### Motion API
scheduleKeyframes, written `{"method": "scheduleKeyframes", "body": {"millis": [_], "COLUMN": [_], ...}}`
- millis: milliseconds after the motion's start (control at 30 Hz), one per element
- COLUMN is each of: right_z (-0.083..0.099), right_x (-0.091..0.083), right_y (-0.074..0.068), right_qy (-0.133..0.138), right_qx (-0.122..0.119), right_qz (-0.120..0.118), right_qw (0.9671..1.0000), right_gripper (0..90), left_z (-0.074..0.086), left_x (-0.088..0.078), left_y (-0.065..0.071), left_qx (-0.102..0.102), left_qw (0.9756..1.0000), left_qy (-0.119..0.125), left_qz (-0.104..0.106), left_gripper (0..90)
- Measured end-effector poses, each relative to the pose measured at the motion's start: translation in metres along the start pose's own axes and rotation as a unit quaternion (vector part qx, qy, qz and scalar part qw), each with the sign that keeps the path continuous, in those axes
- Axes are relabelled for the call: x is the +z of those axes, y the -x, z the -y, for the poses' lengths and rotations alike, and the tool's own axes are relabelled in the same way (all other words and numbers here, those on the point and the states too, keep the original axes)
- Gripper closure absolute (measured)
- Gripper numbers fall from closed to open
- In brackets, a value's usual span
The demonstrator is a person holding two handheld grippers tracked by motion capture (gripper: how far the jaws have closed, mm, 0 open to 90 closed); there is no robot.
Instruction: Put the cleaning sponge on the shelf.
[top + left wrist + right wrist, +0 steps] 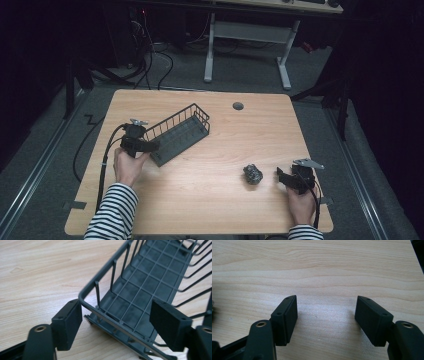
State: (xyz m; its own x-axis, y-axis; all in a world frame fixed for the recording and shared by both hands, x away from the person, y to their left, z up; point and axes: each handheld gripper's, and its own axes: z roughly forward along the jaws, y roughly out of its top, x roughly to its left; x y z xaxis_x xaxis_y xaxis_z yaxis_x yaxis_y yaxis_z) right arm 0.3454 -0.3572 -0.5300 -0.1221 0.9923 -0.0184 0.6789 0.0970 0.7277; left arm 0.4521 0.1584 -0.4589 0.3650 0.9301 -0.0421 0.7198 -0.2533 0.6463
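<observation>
The wire basket (179, 133) lies on the counter (220, 210), left of the dark lump (253, 174). The left gripper (116, 321) is set astride the basket's near end rim, partly open, pads not pressing. The right gripper (325, 318), right of the lump, is held wide, empty. The basket is judged light and stiff; the top rim wire is the suitable grasp point.

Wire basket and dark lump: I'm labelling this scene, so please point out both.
wire basket (176, 134), high view, on its grid floor.
wire basket (147, 287), left gripper view, on its grid floor.
dark lump (253, 174), high view, on its middle.
</observation>
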Motion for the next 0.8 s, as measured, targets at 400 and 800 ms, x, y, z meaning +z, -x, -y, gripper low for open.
{"method": "scheduleKeyframes", "body": {"millis": [400,800], "right_z": [0.000,0.000], "right_x": [0.000,0.000], "right_y": [0.000,0.000], "right_qy": [0.000,0.000], "right_qx": [0.000,0.000], "right_qz": [0.000,0.000], "right_qw": [1.0000,1.0000], "right_gripper": [34.7,34.7], "left_z": [0.005,0.021], "left_x": [-0.002,-0.014], "left_y": [0.006,0.021], "left_qx": [0.008,0.026], "left_qw": [0.9999,0.9991], "left_qy": [0.003,0.010], "left_qz": [0.013,0.034], "left_gripper": [35.0,35.8]}}
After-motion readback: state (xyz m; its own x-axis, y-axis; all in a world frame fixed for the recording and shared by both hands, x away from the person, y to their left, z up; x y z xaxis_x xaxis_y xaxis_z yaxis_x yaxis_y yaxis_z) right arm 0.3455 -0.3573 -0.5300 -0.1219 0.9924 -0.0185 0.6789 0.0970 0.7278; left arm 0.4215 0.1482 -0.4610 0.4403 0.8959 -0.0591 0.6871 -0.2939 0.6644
